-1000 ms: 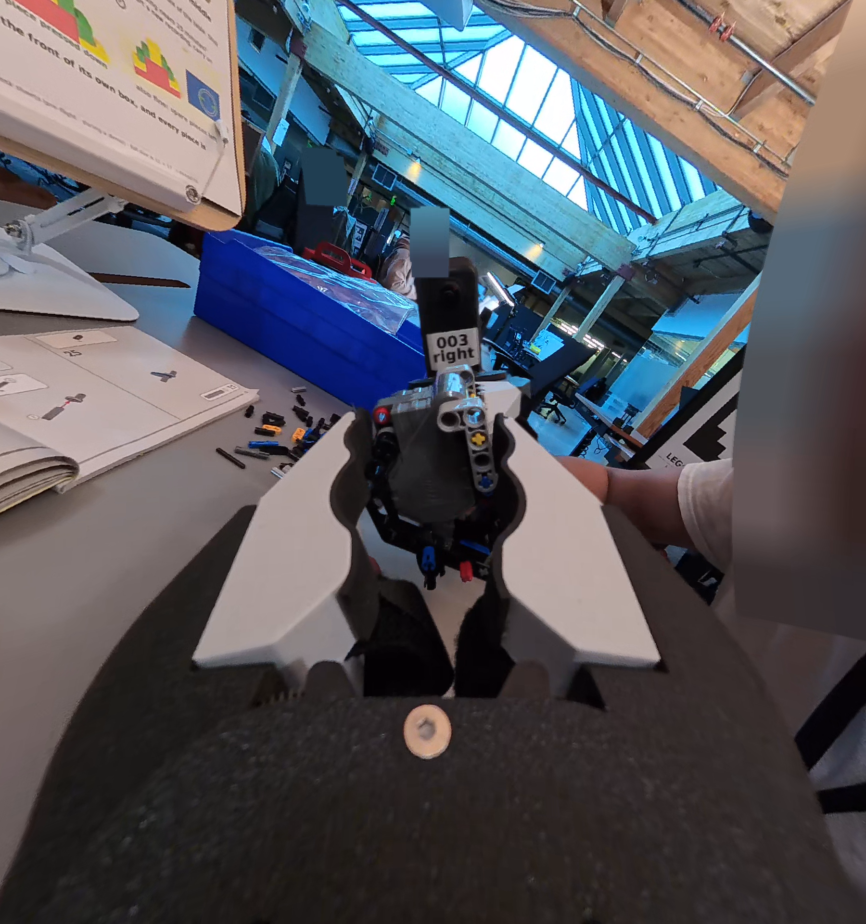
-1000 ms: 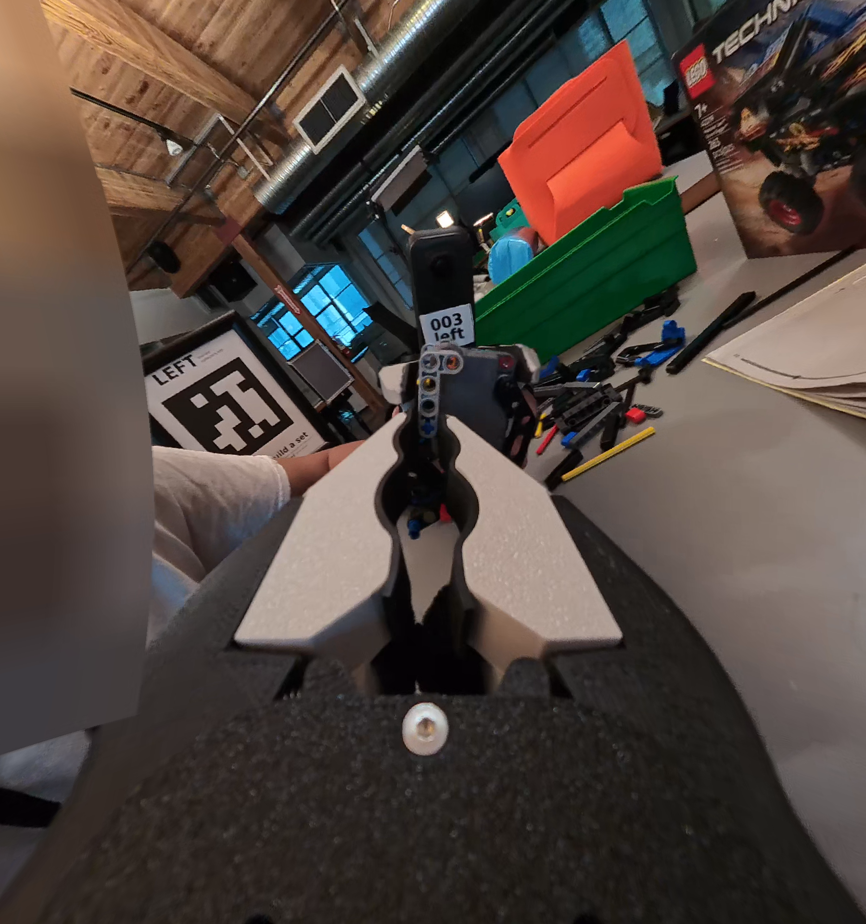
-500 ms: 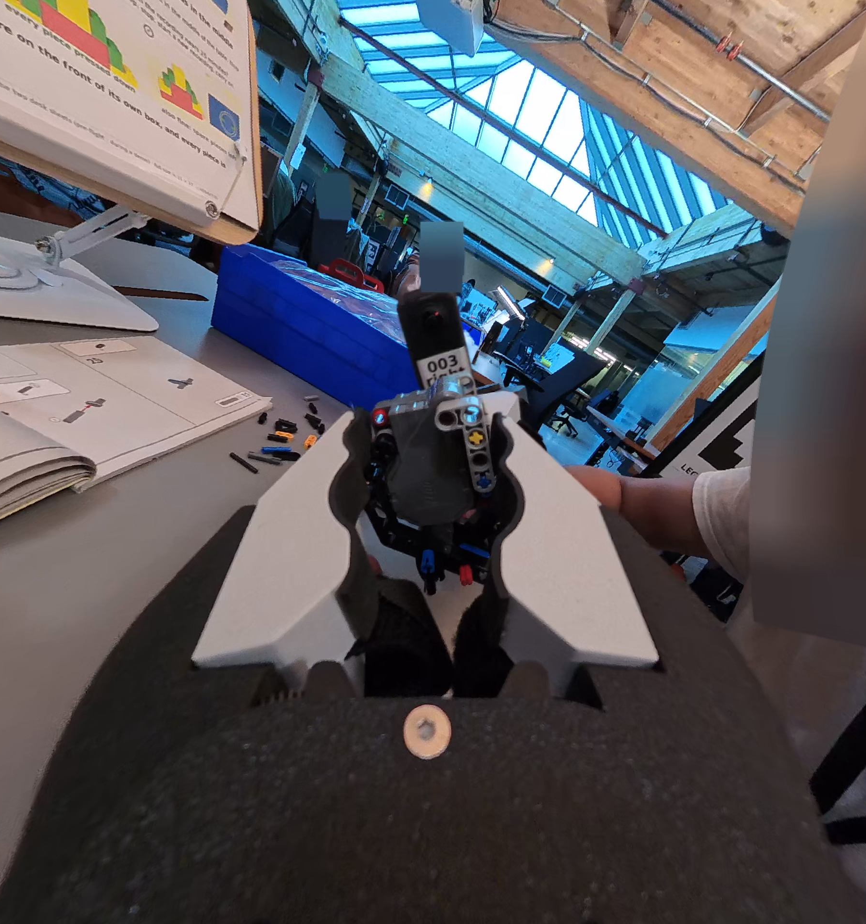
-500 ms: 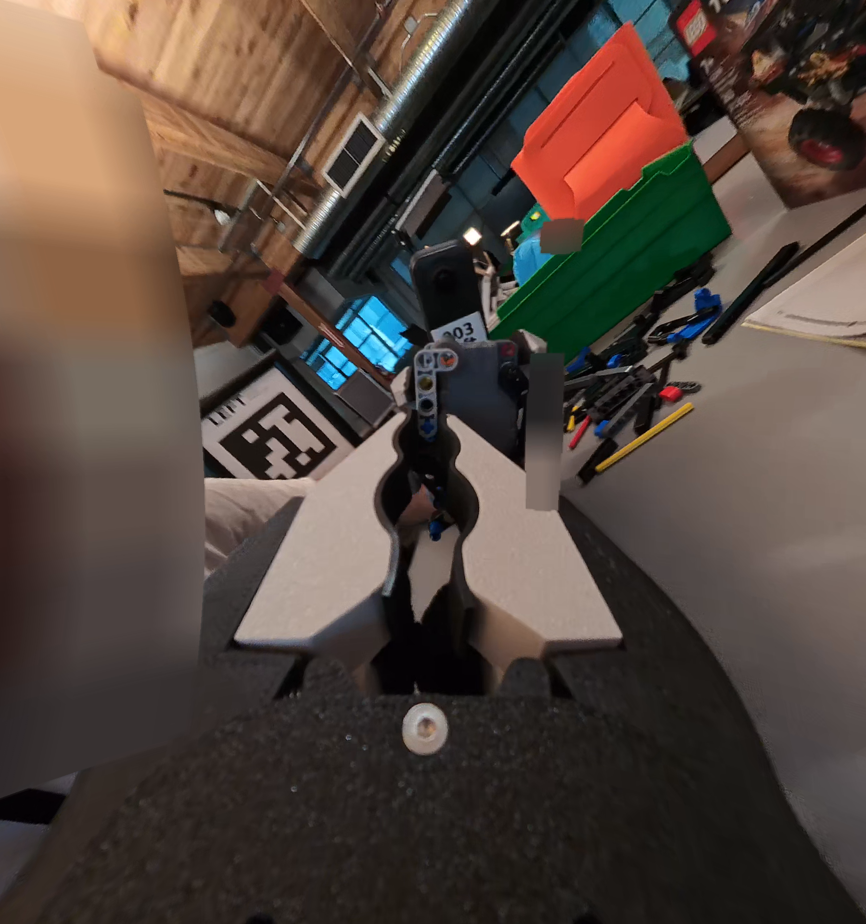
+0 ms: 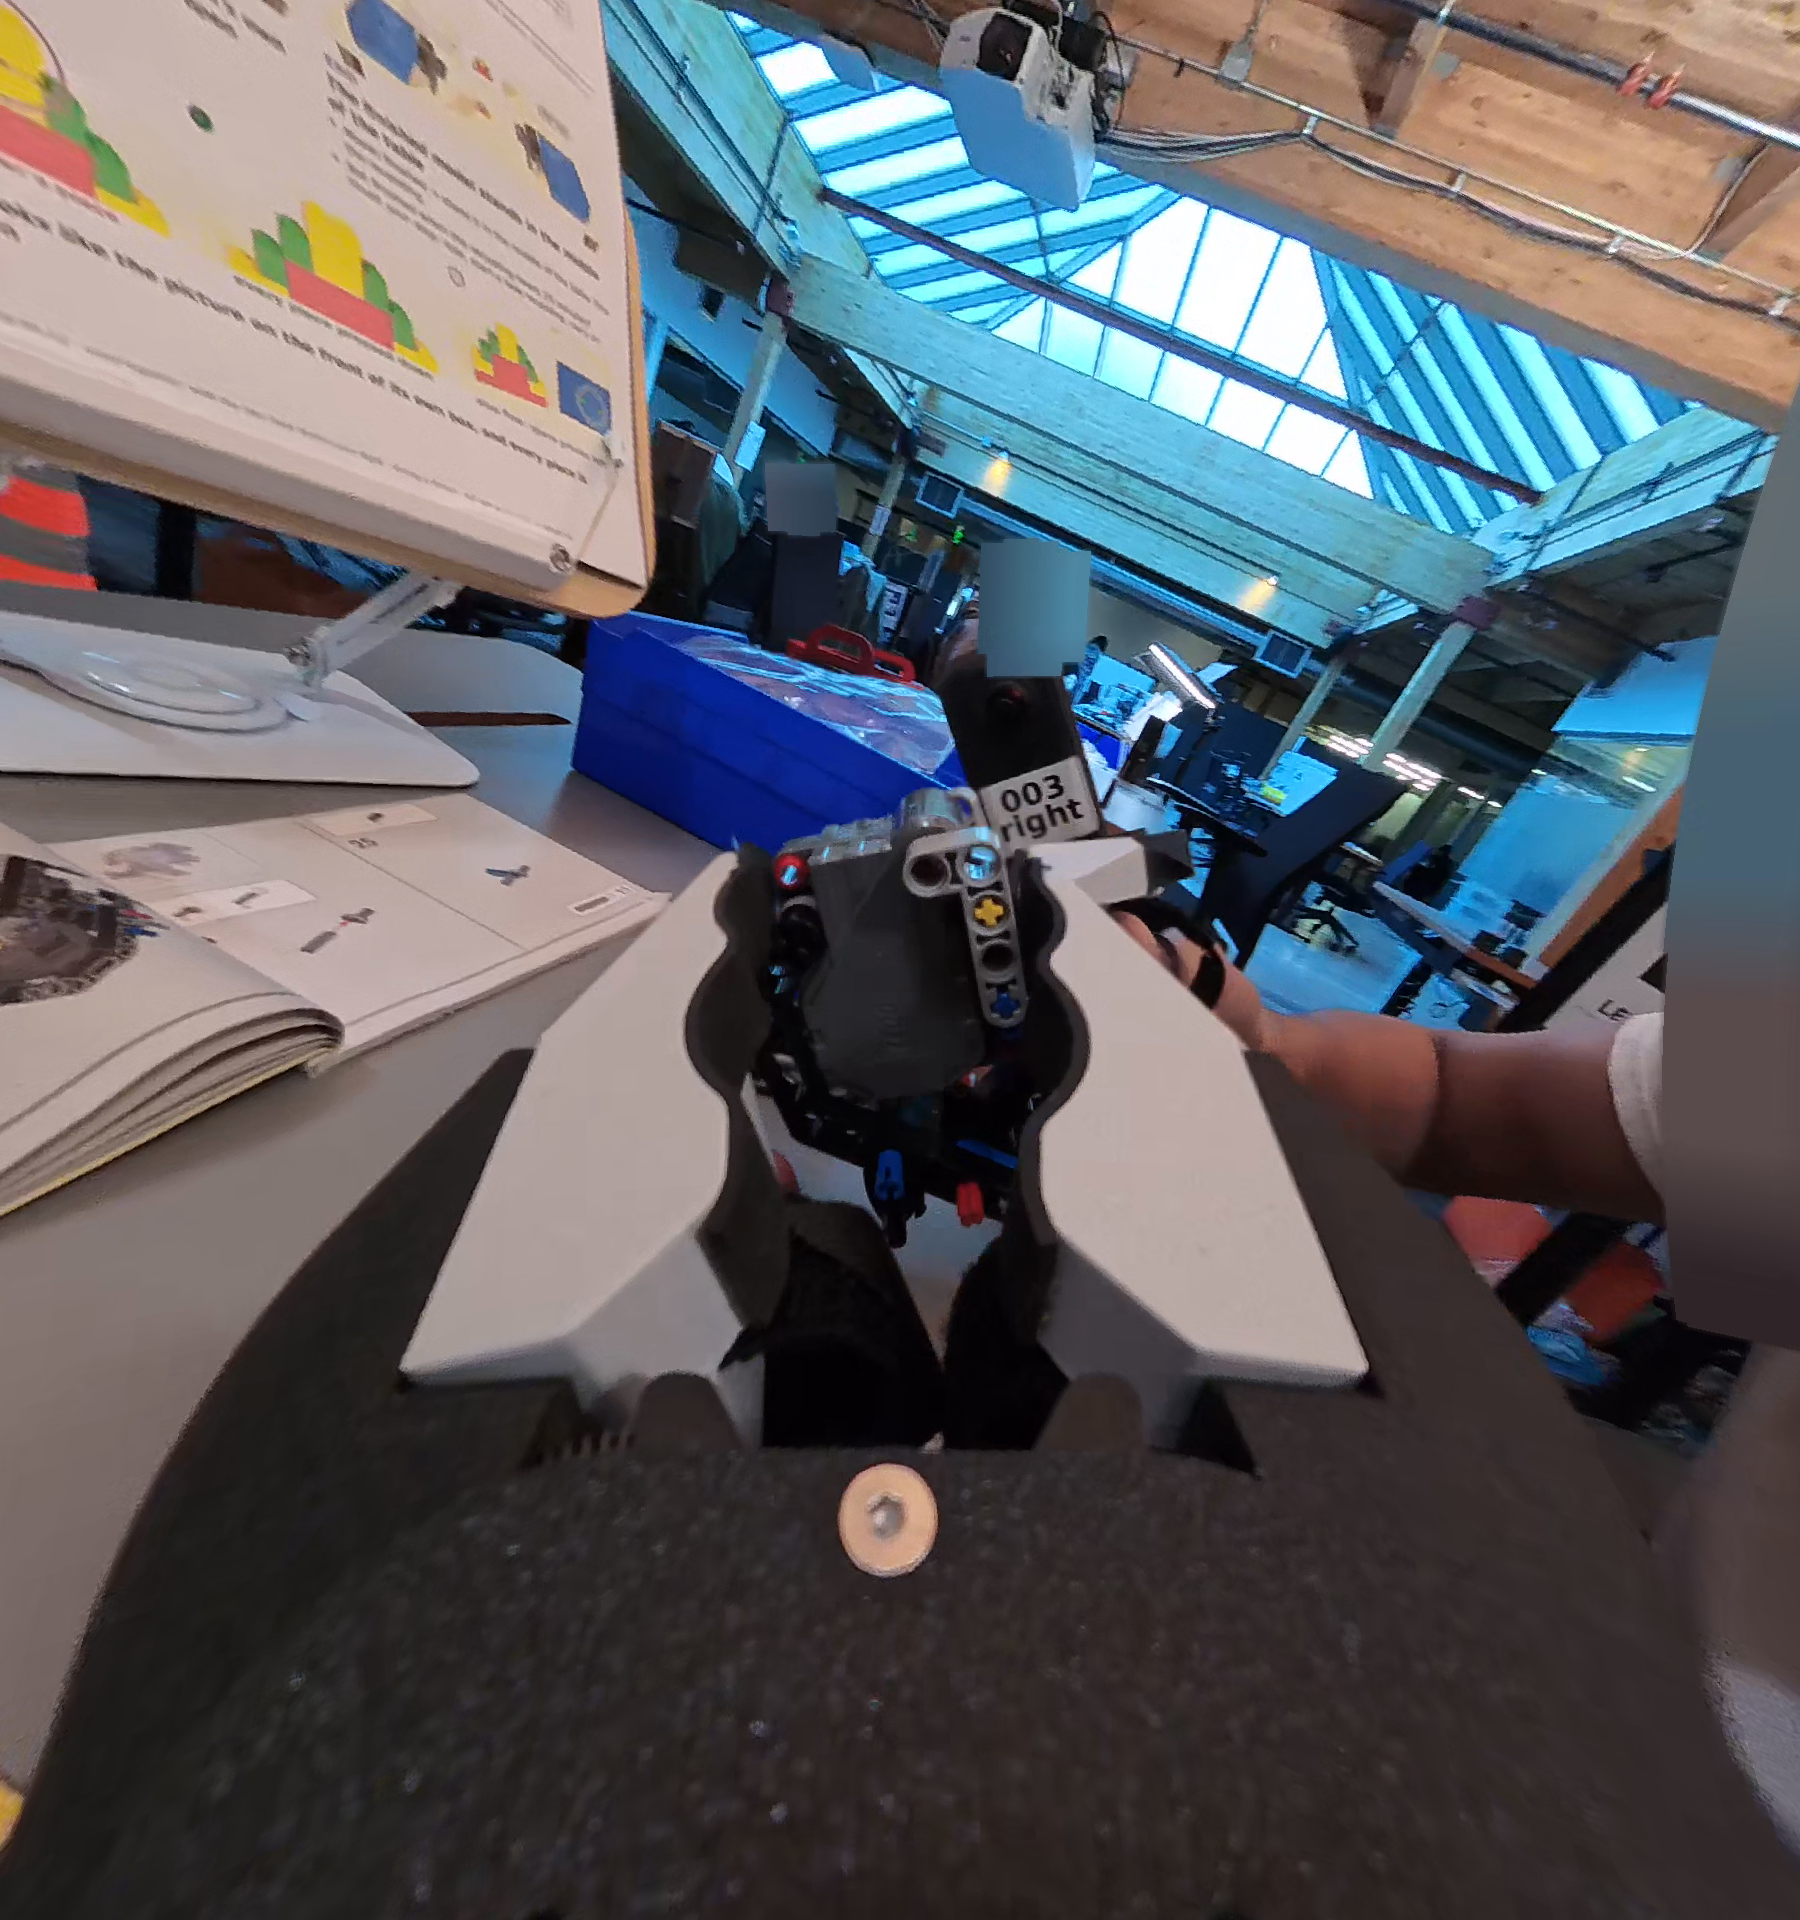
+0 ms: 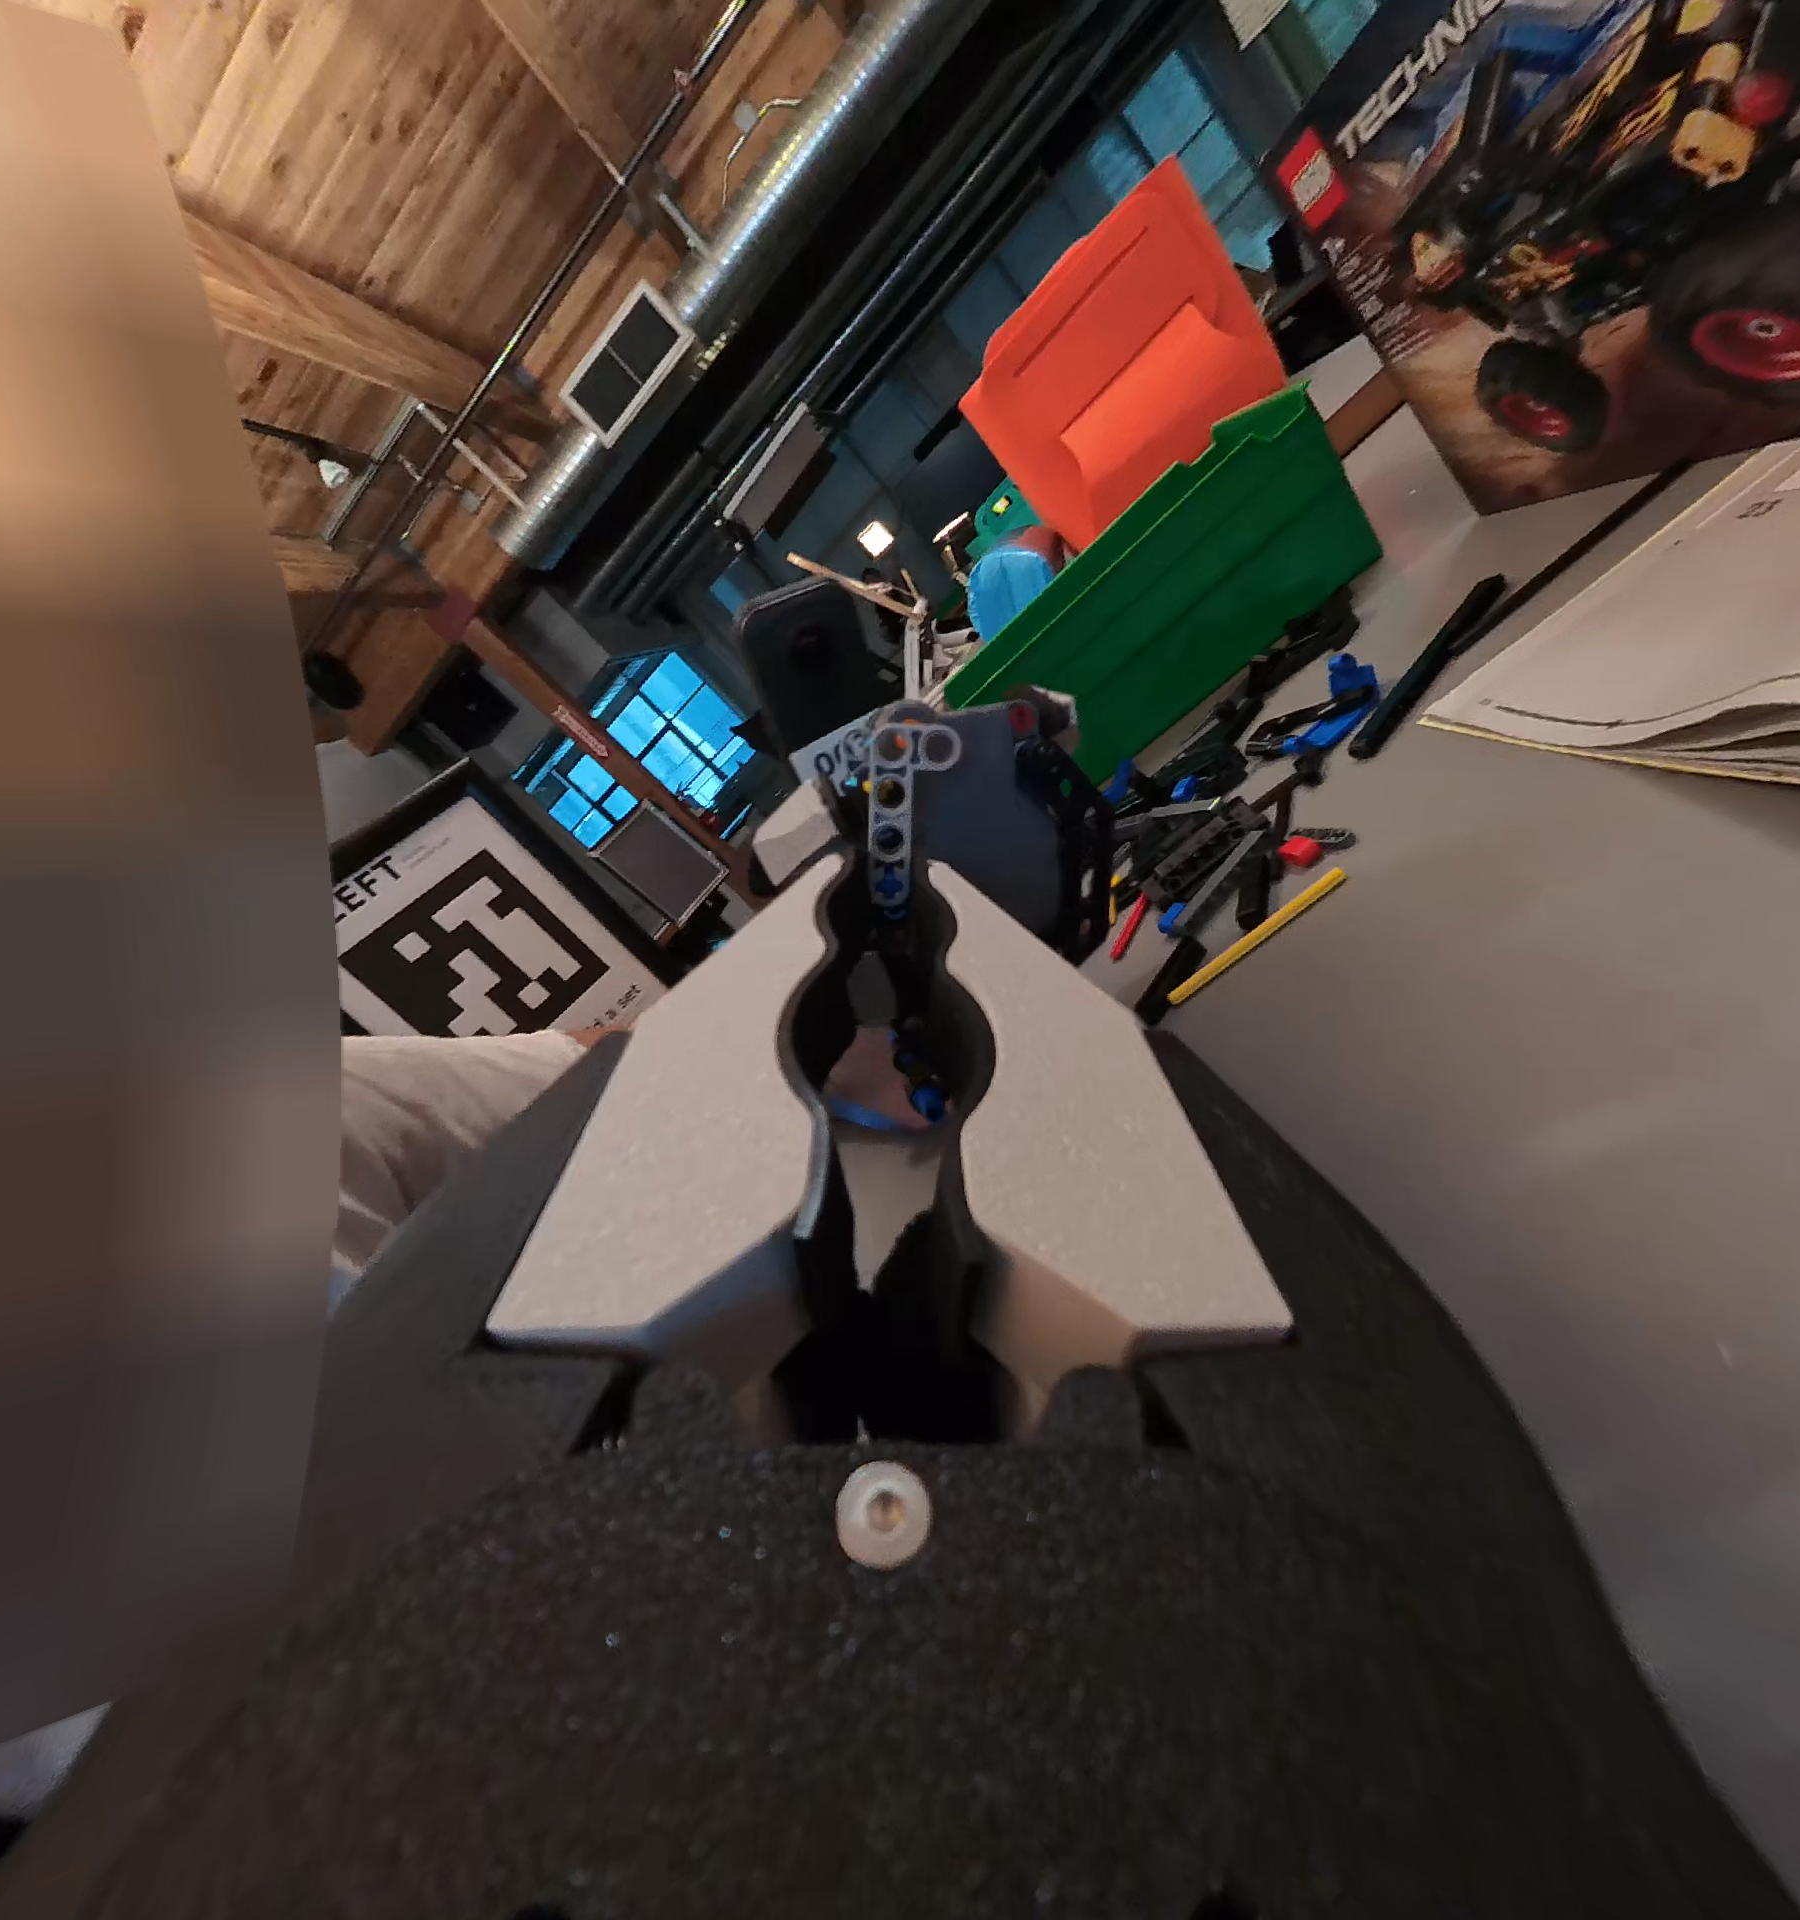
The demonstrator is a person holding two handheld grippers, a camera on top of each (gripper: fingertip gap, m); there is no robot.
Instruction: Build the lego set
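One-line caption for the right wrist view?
Right gripper shut on the lego assembly, loose parts and green bin beyond.

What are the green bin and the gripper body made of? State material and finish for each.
Green bin: apparently moulded plastic, smooth with a slight sheen, uniform colour and thin rimmed walls.
Right gripper body: looks like coarse black printed or foam-like material, matte and grainy; its fingers appear pale grey matte plastic.

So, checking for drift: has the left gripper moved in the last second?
Yes. The blue bin and manual have slid right and down in its view, so the left gripper likely swung left and tilted up.
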